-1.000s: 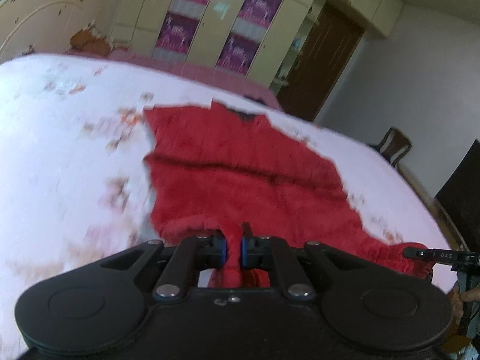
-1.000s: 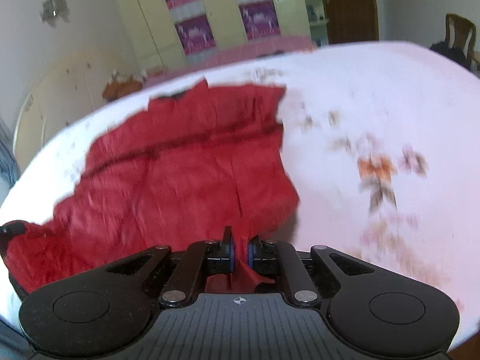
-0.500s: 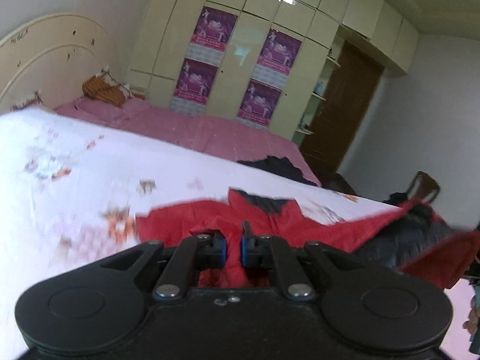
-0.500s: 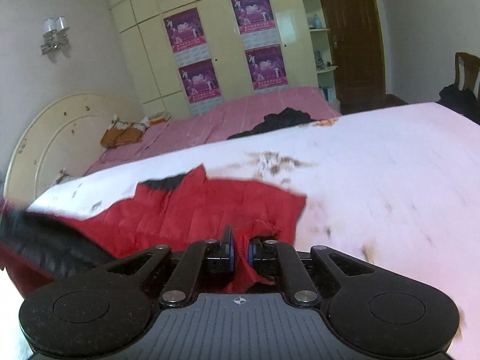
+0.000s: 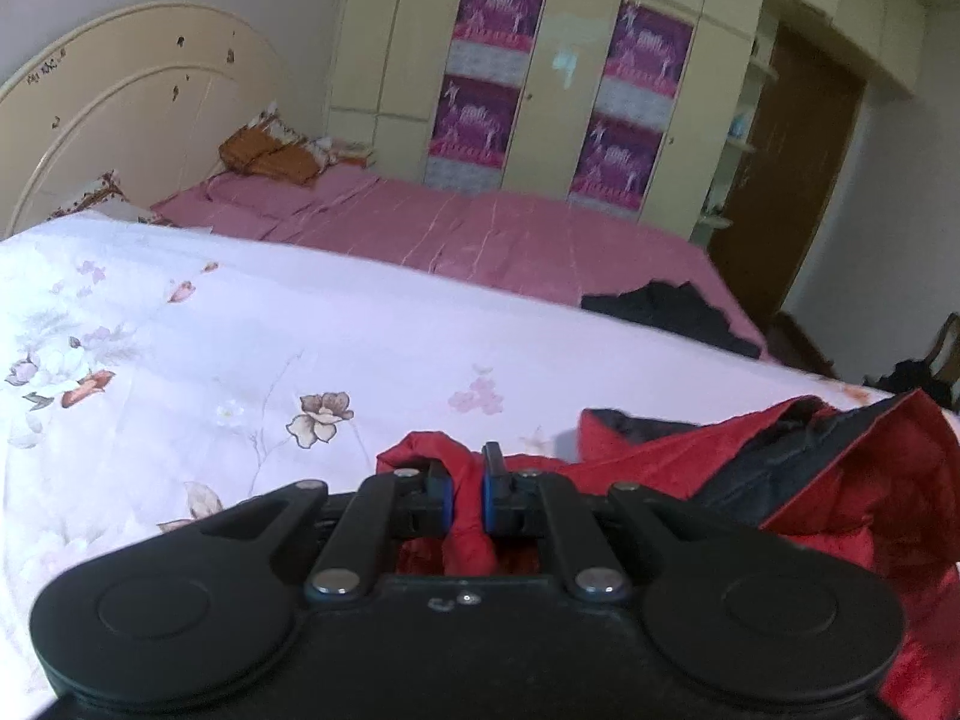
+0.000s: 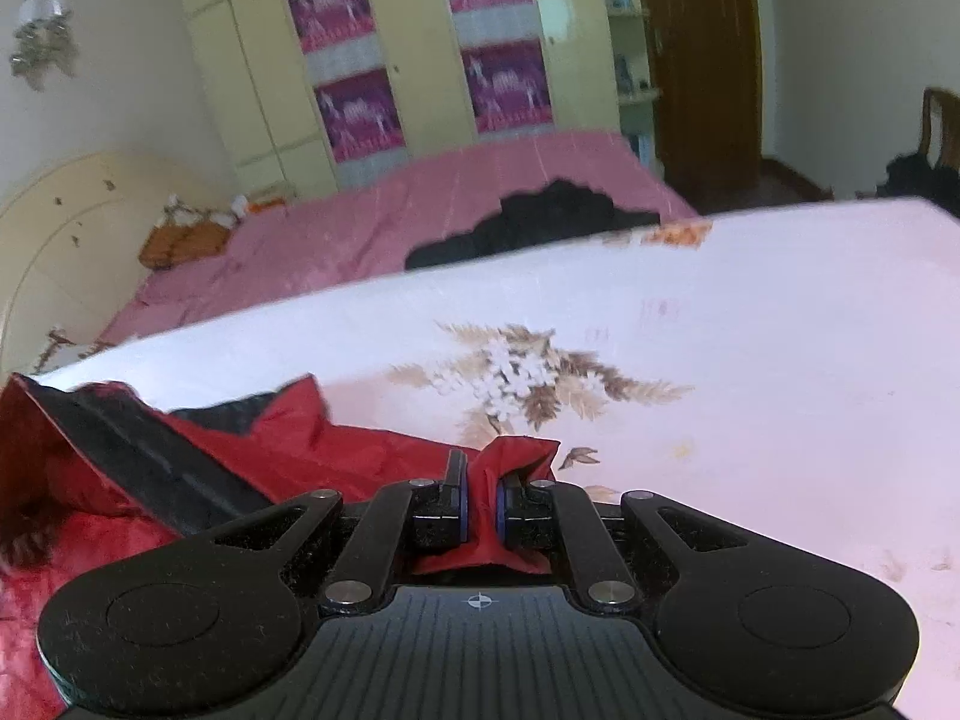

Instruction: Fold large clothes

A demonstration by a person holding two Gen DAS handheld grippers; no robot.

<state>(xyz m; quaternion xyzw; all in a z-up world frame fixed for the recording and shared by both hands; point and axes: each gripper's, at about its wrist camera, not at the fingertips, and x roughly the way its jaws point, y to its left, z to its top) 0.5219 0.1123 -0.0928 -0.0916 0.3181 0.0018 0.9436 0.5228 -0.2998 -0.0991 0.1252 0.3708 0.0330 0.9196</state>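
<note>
A large red jacket point(image 5: 804, 480) with dark lining lies bunched on a white floral bed cover point(image 5: 240, 360). My left gripper point(image 5: 467, 489) is shut on a red edge of it, low over the bed. In the right wrist view the jacket point(image 6: 288, 450) spreads to the left, its dark lining showing. My right gripper point(image 6: 482, 507) is shut on another red edge of the jacket, just above the floral cover point(image 6: 720, 330).
A second bed with a pink sheet point(image 5: 480, 234) lies beyond, with a dark garment point(image 6: 540, 222) on it and orange pillows point(image 5: 270, 153) by the cream headboard point(image 5: 120, 120). A wardrobe point(image 5: 570, 90) and a brown door point(image 6: 702, 60) stand behind. A chair point(image 6: 942, 126) is at the right.
Both grippers have carried the jacket's near edge forward over the rest of it; the flat spread jacket is now doubled and bunched, lining showing. Both stayed shut.
</note>
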